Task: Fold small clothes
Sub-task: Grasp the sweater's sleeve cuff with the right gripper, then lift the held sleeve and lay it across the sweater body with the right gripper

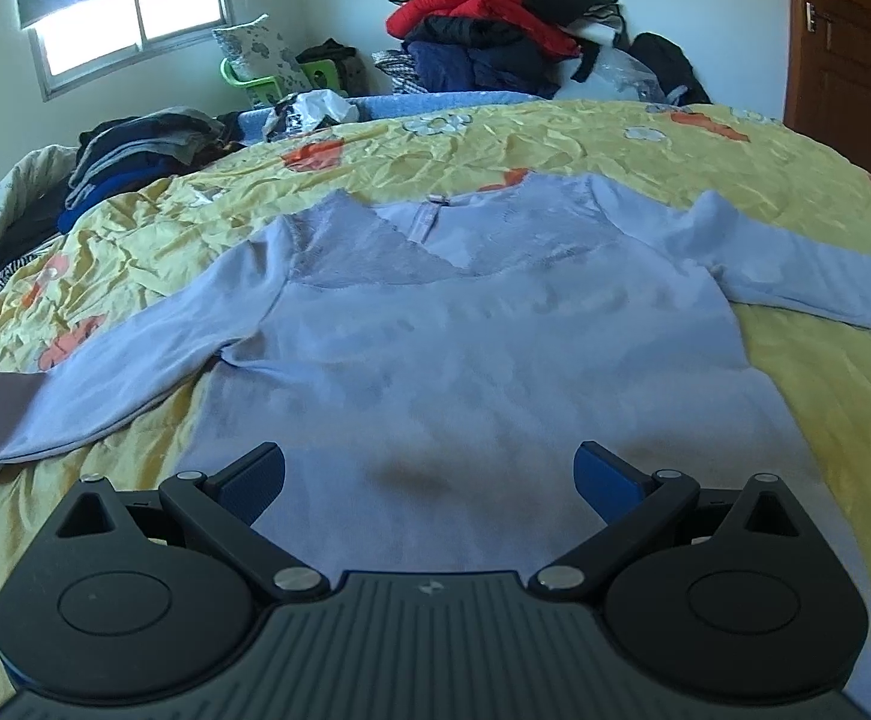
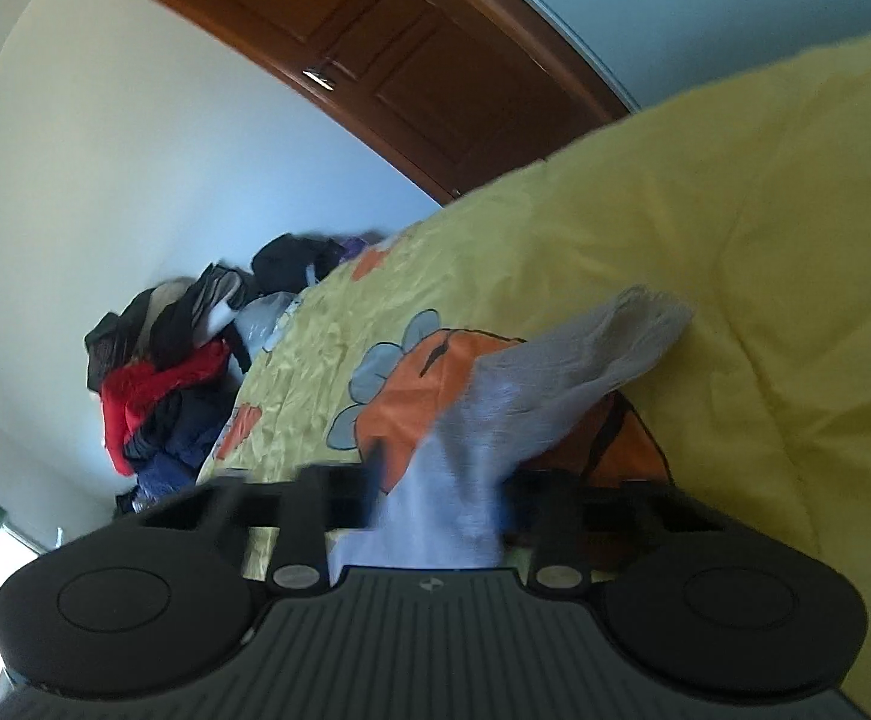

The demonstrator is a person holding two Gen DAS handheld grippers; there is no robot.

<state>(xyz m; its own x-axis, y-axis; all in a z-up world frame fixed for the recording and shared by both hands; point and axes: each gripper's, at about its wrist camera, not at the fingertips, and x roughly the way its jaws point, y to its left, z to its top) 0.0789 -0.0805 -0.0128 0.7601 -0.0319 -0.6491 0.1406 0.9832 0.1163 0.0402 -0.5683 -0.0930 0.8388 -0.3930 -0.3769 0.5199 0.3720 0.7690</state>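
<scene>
A light blue long-sleeved top point(image 1: 465, 330) lies flat on the yellow flowered bedspread point(image 1: 495, 138), neck far from me, both sleeves spread sideways. My left gripper point(image 1: 429, 477) is open and empty, hovering over the top's lower hem area, blue pads either side of a dark stain. In the right wrist view my right gripper point(image 2: 441, 498) is shut on the end of a sleeve point(image 2: 555, 378) of the top, whose cuff hangs past the fingers above the bedspread point(image 2: 735, 240). That view is tilted and blurred.
A pile of jackets, red and dark point(image 1: 495, 30), sits beyond the bed's far edge. Folded dark clothes point(image 1: 135, 150) lie at the bed's left. A window point(image 1: 135, 24) is at the far left, a brown door point(image 1: 855, 30) at the right.
</scene>
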